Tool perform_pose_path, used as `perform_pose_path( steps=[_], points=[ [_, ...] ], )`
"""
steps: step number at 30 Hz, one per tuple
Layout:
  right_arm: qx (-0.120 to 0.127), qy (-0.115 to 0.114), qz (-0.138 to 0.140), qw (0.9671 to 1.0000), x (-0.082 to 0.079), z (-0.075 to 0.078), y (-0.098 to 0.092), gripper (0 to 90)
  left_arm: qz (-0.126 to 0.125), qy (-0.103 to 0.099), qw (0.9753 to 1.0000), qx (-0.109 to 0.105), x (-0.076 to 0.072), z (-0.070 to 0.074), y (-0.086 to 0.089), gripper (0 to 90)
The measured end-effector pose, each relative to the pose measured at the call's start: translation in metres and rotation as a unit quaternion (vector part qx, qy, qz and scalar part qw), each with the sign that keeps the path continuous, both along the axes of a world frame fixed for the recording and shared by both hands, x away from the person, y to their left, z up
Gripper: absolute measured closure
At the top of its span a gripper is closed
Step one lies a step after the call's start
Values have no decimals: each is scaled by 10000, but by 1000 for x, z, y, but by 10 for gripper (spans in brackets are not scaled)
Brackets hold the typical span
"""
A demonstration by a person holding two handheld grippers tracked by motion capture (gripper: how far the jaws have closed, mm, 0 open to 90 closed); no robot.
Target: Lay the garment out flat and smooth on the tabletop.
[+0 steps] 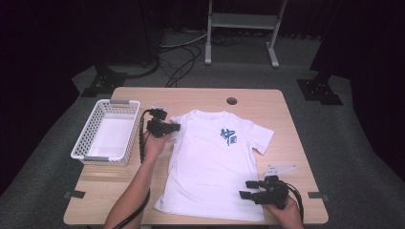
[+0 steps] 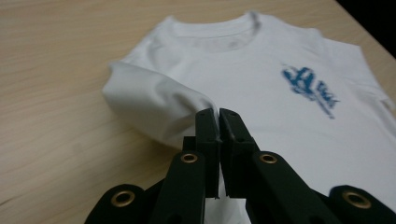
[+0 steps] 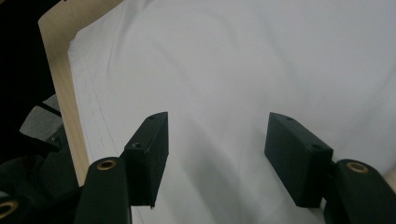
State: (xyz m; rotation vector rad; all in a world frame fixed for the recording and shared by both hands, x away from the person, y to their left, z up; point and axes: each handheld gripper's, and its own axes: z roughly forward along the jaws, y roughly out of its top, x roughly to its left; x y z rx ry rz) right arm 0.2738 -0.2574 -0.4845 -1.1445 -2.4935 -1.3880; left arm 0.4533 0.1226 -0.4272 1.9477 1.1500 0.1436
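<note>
Beside the basket (image 1: 106, 131), on the wooden tabletop (image 1: 291, 143), the white shirt (image 1: 215, 162) is lying flat. We are starting the fold: our left gripper (image 2: 217, 114) is pinching the soft sleeve (image 2: 154, 100) inward; our right gripper (image 3: 217, 135) is hovering spread over the hem. Most folds remain, we judge.

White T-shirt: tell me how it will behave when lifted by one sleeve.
The white T-shirt probably droops limply; its sleeve already bunches at the left gripper. It looks thin and light, so it would likely drag across the table.

The blue print (image 2: 310, 88) on the T-shirt (image 2: 261, 98) is blurred, and the shirt's hem runs off the bottom edge.
</note>
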Motion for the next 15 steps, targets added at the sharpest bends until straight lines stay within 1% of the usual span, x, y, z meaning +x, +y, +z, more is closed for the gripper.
perform_pose_path(
  steps=[1,2,3,4,6,7,8,9,10,11,12,13,15],
  points=[
    [6,3,0,10000,0,0,0,395,-242,11,9997,101,-3,-1,-14,868],
    [9,7,6,10000,0,0,0,395,-431,33,9990,140,-7,-4,-29,868],
    [21,10,6,10000,0,0,0,394,-667,108,9976,174,-11,-9,-43,868],
    [23,6,8,10000,0,0,-1,393,-890,195,9956,227,-14,-13,-56,864],
    [27,5,12,10000,0,-1,-1,393,-1180,290,9923,252,-20,-21,-74,819],
    [27,12,15,10000,0,0,-1,393,-1268,332,9912,200,-22,-23,-80,789],
    [31,17,14,10000,-1,0,-1,393,-1328,354,9903,186,-24,-23,-84,766],
    [38,17,13,10000,-1,-1,-1,393,-1335,338,9903,196,-24,-23,-85,747],
    [45,25,12,10000,-1,-1,-2,393,-1307,304,9907,244,-24,-22,-86,722],
    [59,29,13,10000,-1,-1,-2,393,-1275,293,9911,244,-23,-20,-85,696],
    [70,35,11,10000,-1,-1,-2,393,-1236,313,9917,188,-22,-19,-83,679],
    [79,39,17,10000,0,-1,-2,393,-1190,287,9923,173,-20,-18,-81,663],
    [99,54,13,9999,0,-1,-2,393,-1095,227,9935,211,-18,-14,-78,620]
  ],
)
